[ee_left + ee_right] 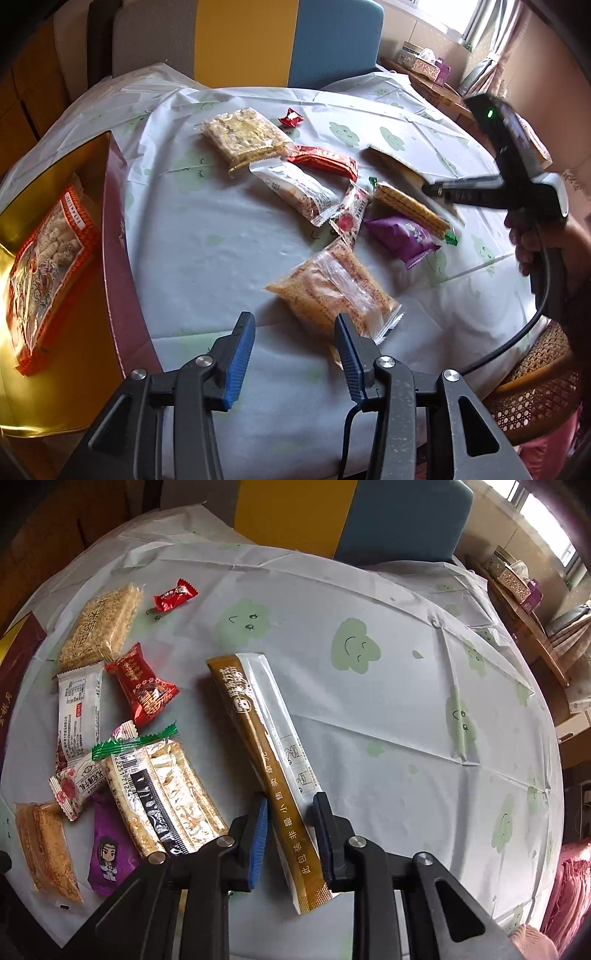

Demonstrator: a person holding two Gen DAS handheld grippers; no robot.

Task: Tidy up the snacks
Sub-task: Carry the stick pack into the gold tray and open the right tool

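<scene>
My right gripper [290, 825] is shut on a long gold-and-white snack packet [266, 746] and holds it above the table; the packet [397, 166] and that gripper [432, 190] show at the right of the left wrist view. My left gripper [295, 332] is open and empty just in front of an orange cracker pack [332, 291]. Several snacks lie mid-table: a rice cake pack [243, 134], a white pack [295, 188], a red pack [325, 160], a purple pack [400, 236], a wafer bar [410, 210]. A box with a gold inside [74, 184] at left holds an orange snack bag [44, 273].
The round table has a pale cloth with green faces [369, 701]. A small red candy [291, 118] lies at the back. Yellow and blue chairs [295, 37] stand behind, a wicker chair [535, 387] at right. The box's maroon wall [118, 258] borders the left.
</scene>
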